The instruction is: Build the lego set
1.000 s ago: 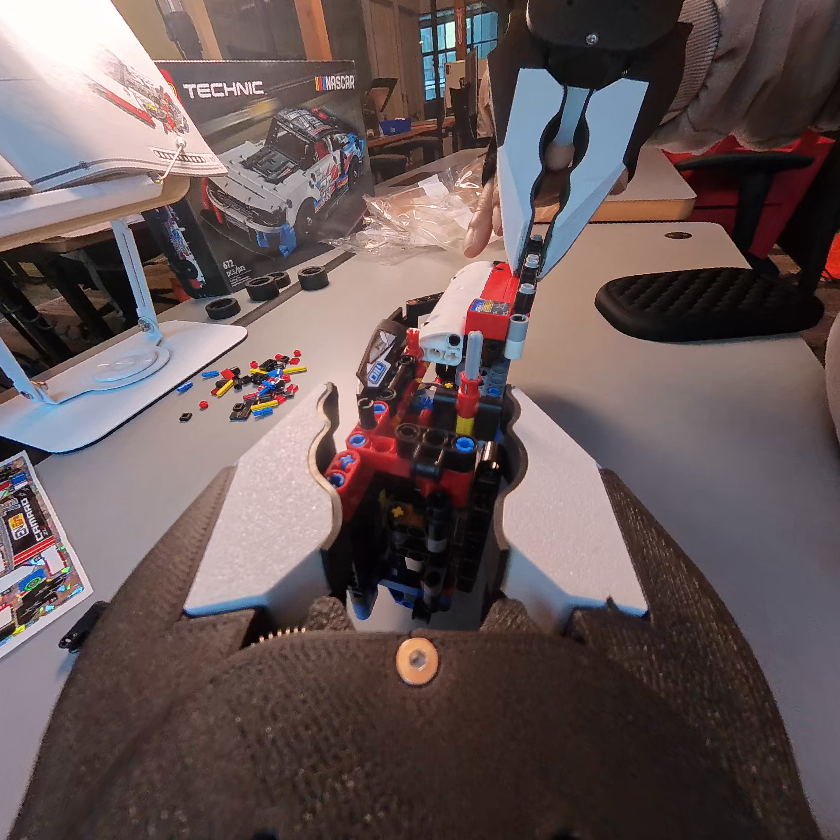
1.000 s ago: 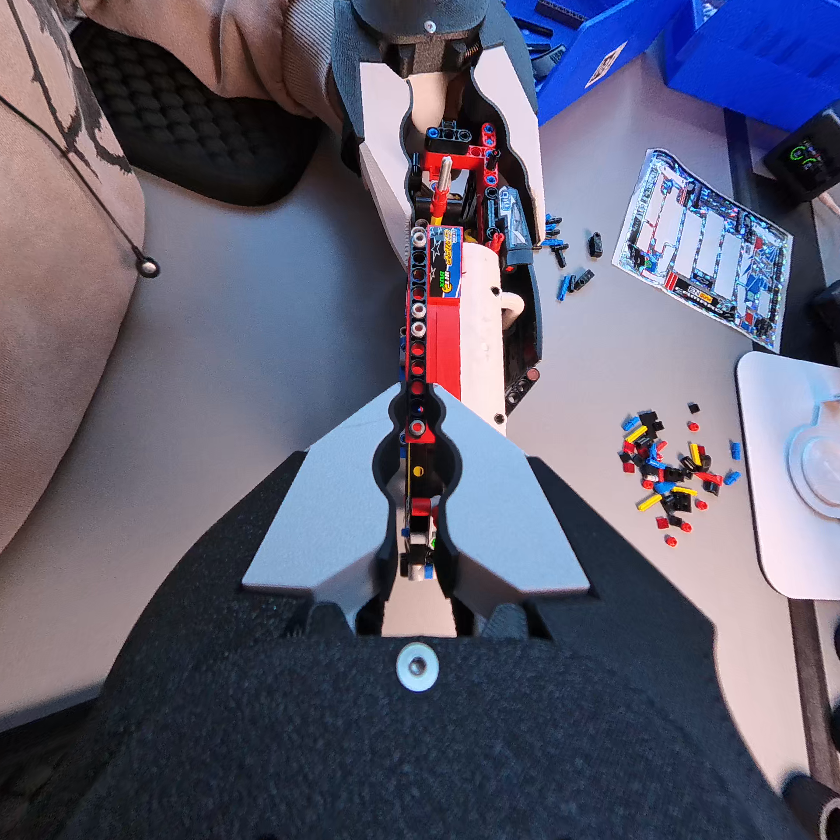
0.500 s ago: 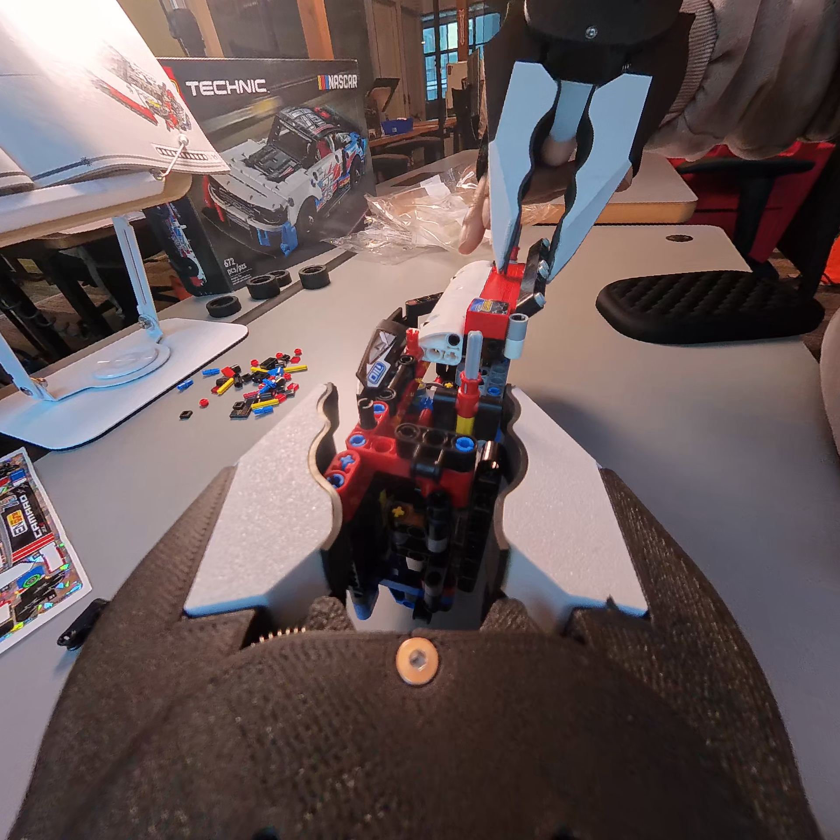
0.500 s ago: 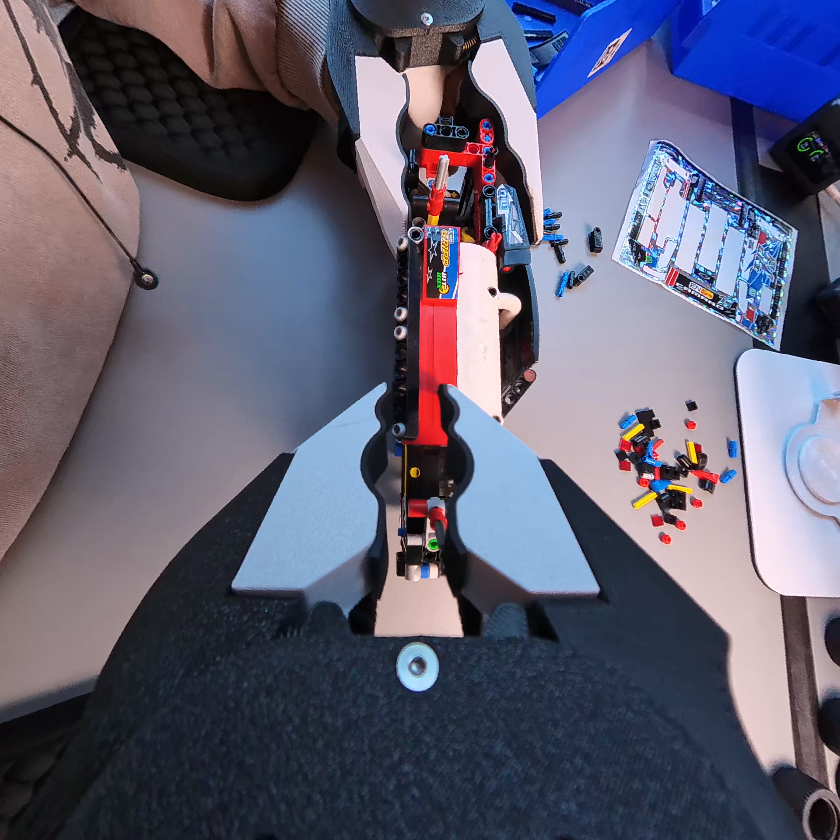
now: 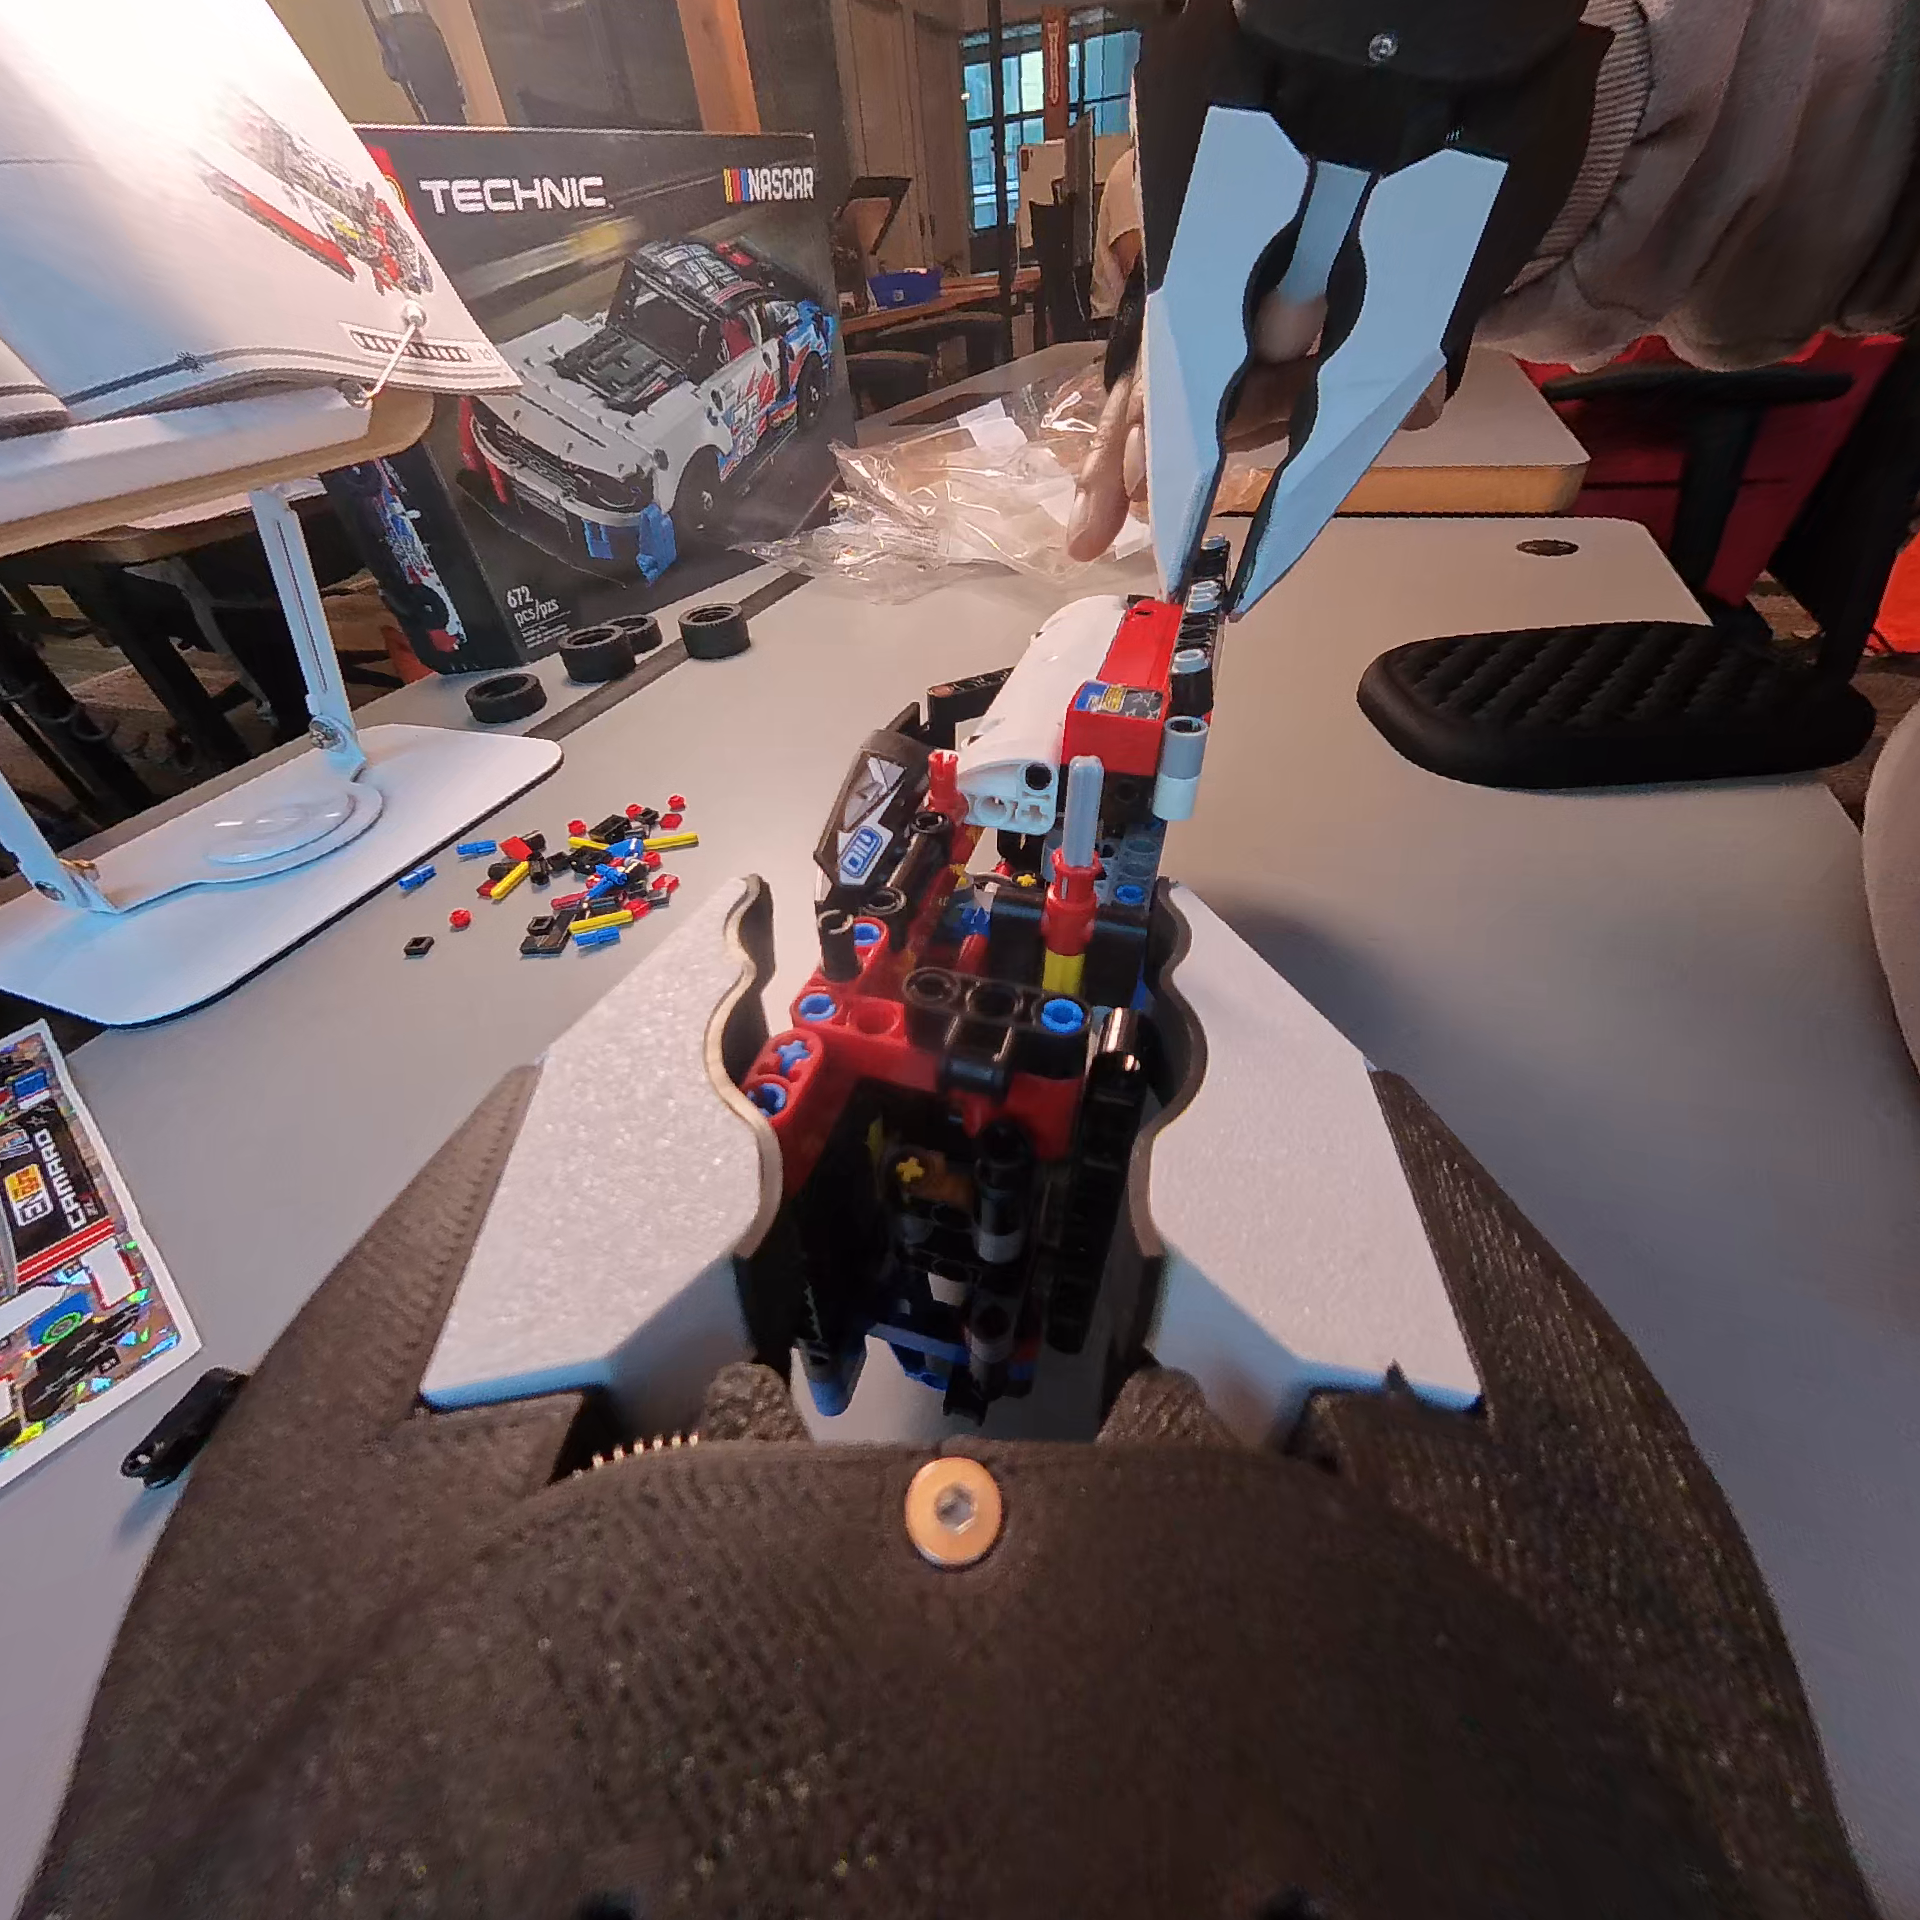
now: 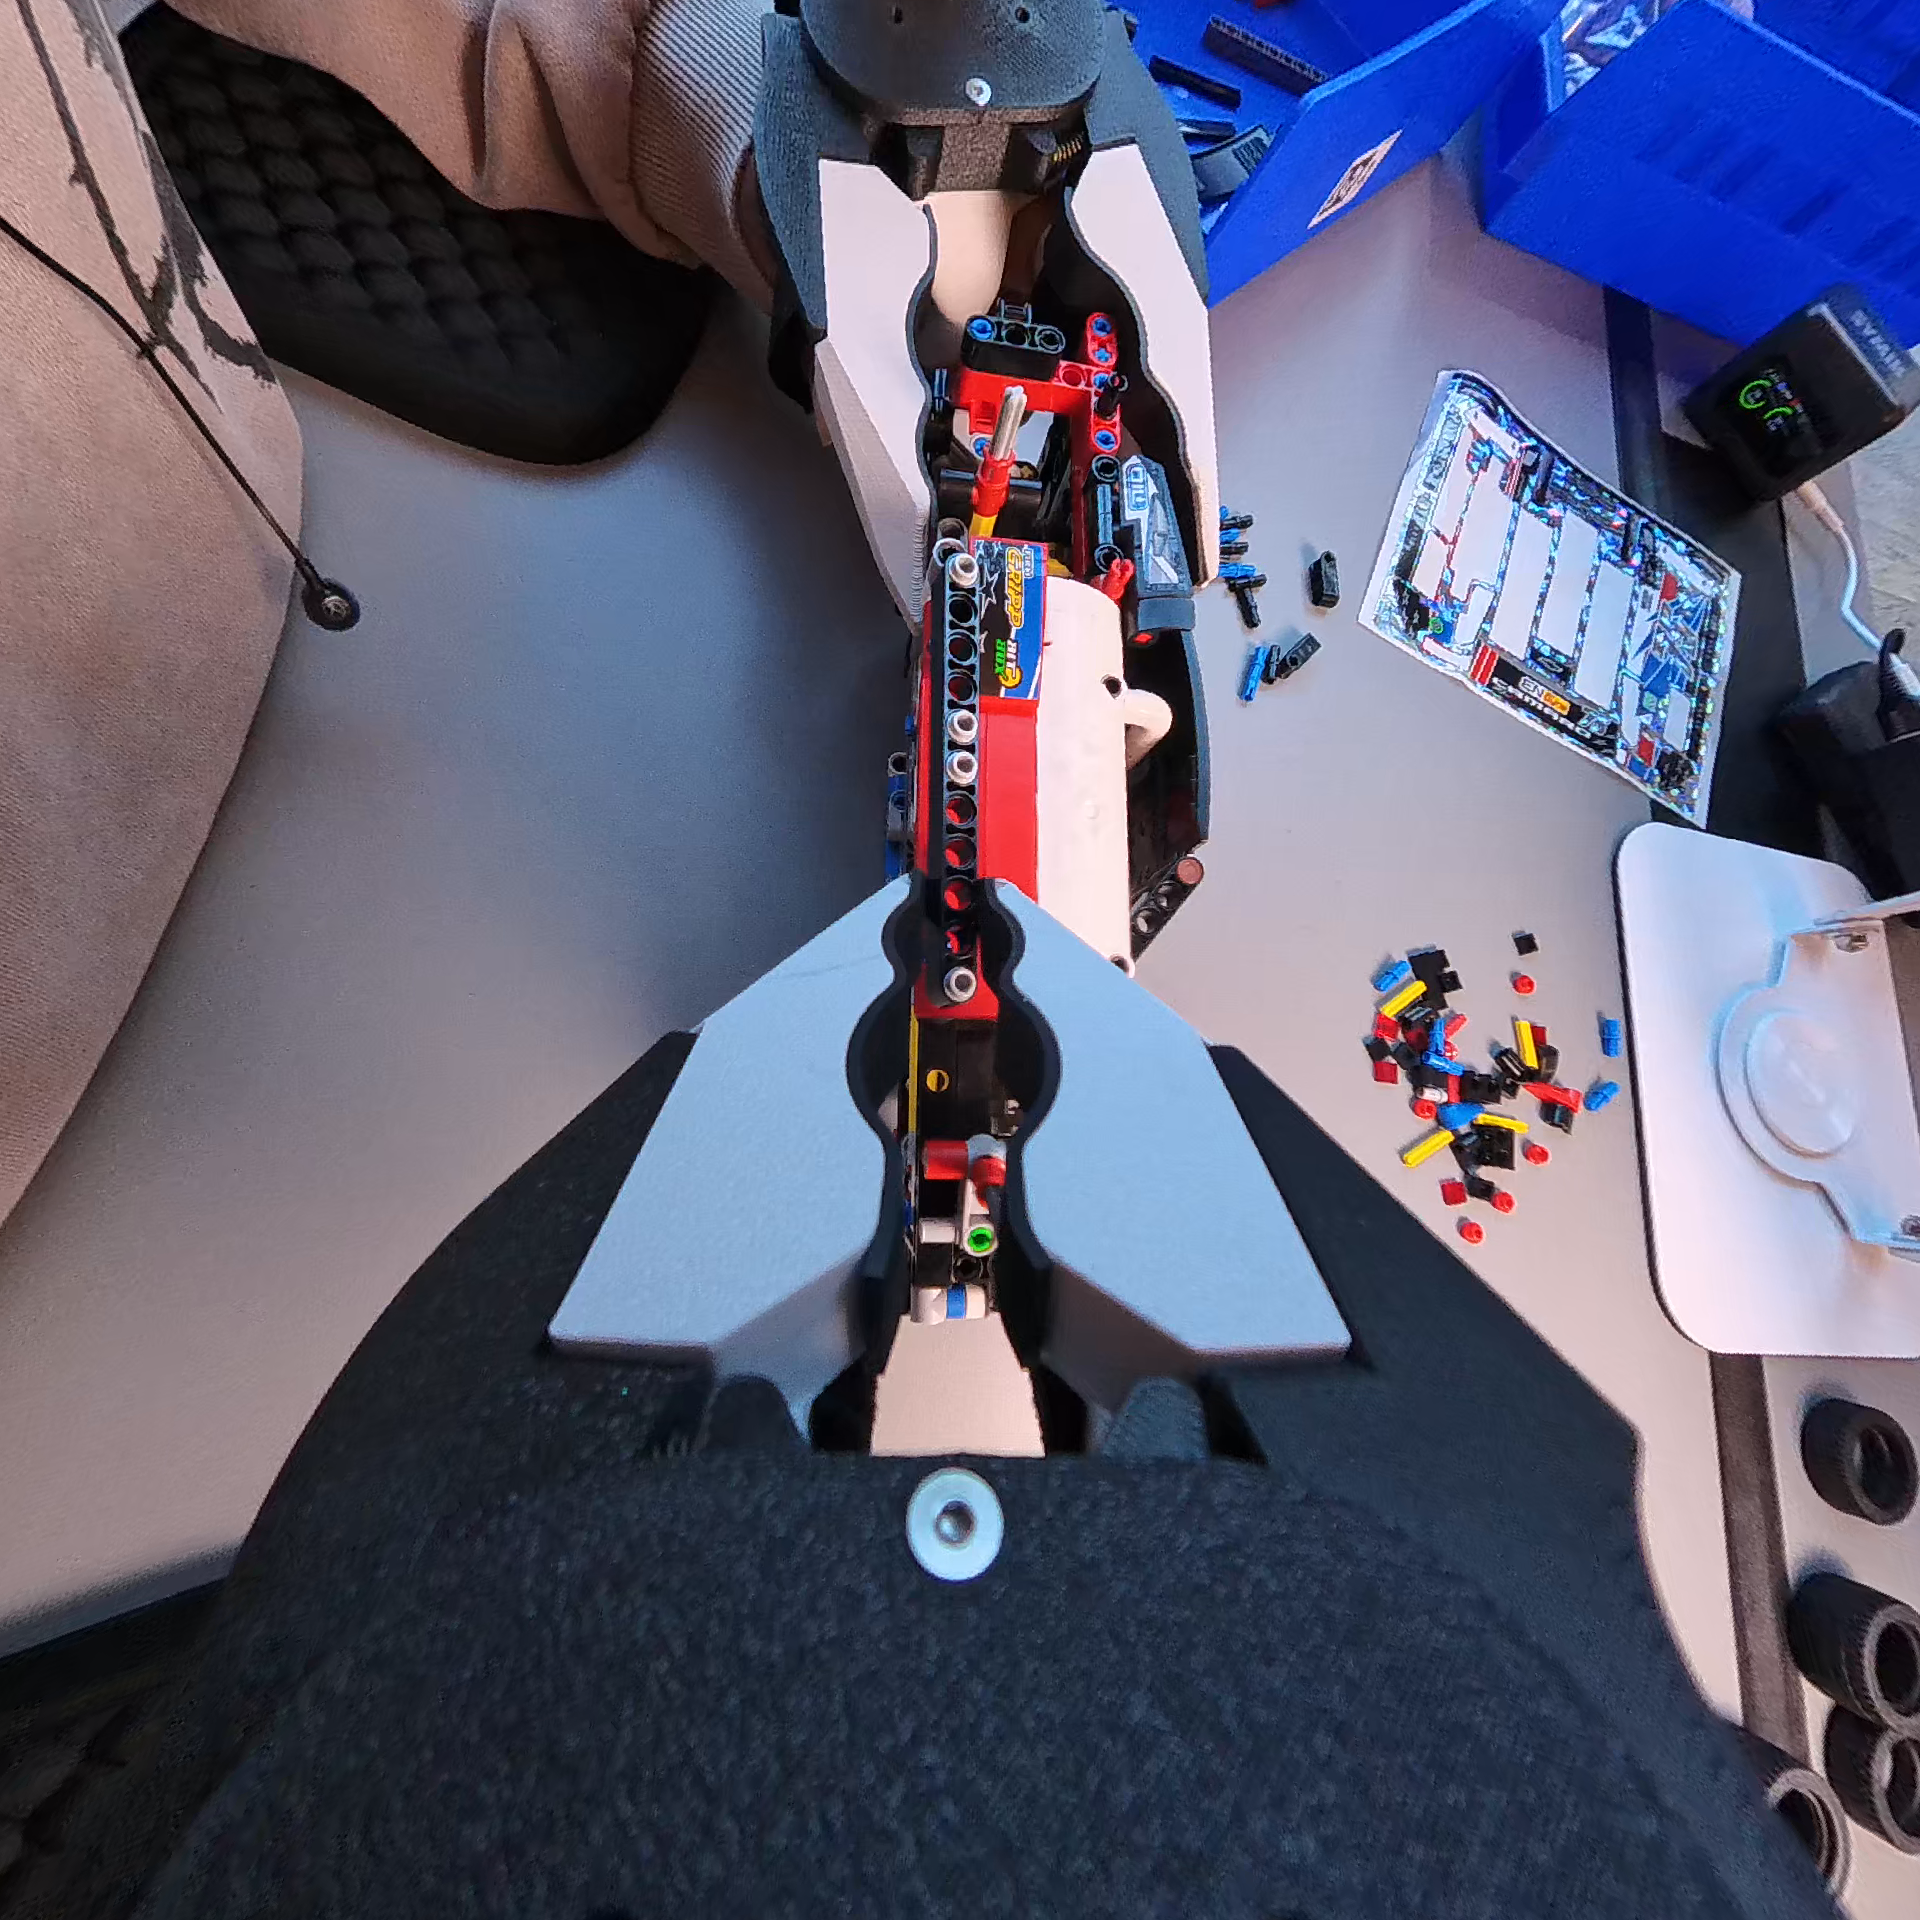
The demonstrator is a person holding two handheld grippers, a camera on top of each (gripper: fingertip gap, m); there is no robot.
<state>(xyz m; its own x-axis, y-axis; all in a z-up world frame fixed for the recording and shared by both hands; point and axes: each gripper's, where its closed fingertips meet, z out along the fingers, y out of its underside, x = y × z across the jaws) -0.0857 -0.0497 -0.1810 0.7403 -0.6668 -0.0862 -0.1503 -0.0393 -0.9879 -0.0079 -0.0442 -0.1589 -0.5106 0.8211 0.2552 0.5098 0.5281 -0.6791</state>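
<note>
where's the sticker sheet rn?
The sticker sheet lies flat on the table: upper right in the right wrist view, beyond the loose parts pile; at the left edge in the left wrist view.

The left gripper (image 5: 961, 1049) lies low and level, its fingers (image 5: 613, 1174) clamped from both sides. The right gripper (image 5: 1205, 597) points steeply down from above, its fingers (image 6: 758, 1122) nearly together, pinching at the tips.

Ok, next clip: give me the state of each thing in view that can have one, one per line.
Left gripper: shut on the lego car.
Right gripper: shut on the black beam.
Lego car: partly built, wheels off.
Black beam: lying along the car's red strip.
Tyres: loose on the table.
Instruction booklet: open on its stand.
</note>
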